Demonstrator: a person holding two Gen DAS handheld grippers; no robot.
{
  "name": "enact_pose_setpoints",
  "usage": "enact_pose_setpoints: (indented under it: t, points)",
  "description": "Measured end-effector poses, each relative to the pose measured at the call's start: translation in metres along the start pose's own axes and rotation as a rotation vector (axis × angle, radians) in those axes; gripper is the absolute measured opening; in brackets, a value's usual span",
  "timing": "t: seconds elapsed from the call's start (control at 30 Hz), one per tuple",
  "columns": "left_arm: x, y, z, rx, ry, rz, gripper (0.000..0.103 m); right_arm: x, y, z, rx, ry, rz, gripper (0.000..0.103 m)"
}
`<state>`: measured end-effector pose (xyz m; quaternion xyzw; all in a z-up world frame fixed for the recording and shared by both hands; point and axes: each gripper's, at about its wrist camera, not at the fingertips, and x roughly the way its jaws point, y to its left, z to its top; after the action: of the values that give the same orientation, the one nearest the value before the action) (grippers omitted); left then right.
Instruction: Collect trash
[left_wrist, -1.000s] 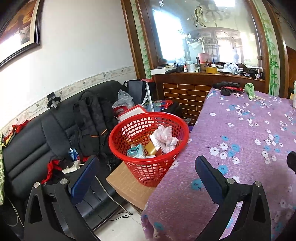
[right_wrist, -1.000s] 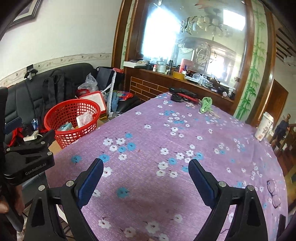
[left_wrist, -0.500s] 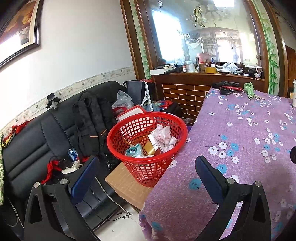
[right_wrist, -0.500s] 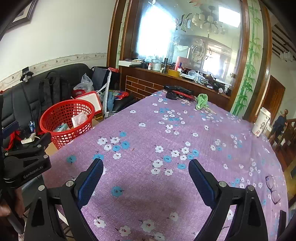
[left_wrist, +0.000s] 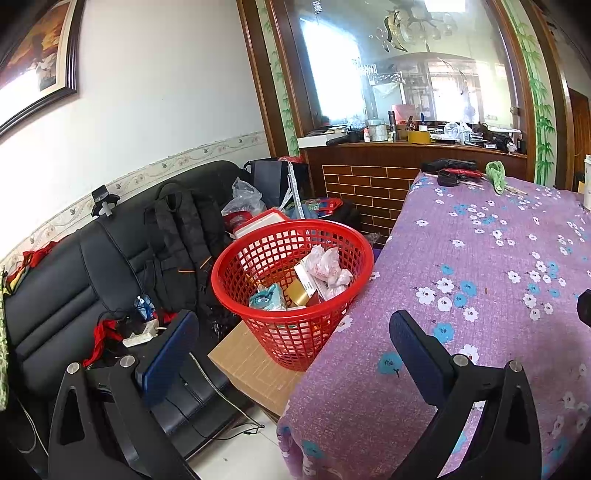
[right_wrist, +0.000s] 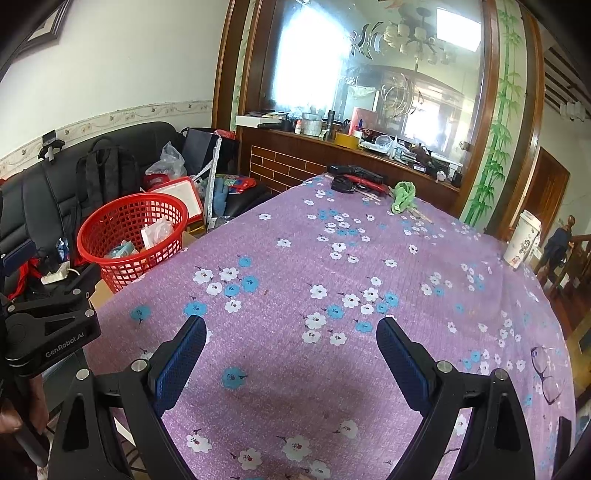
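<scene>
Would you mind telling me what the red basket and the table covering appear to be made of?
The red basket looks like moulded plastic with a slight gloss: an even open lattice and a smooth rolled rim. The table covering looks like a matte woven or textured cloth, purple with printed flowers, draping over the table edge; it could be textured vinyl instead.

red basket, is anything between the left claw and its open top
Nothing visible. The left claw is open and empty, and the red basket sits just ahead on a cardboard box beside the table, its top uncovered.
</scene>
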<state>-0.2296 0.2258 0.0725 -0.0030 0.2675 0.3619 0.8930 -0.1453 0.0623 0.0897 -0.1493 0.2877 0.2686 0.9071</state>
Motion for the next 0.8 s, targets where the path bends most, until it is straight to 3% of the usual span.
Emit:
enact_pose_setpoints:
  t: [0.8]
  points:
    - [0.0027, -0.0005, -0.0033, 0.013, 0.007, -0.001, 0.103, 0.0038, -0.0026, 0.0005, 0.01, 0.015, -0.003, 0.096]
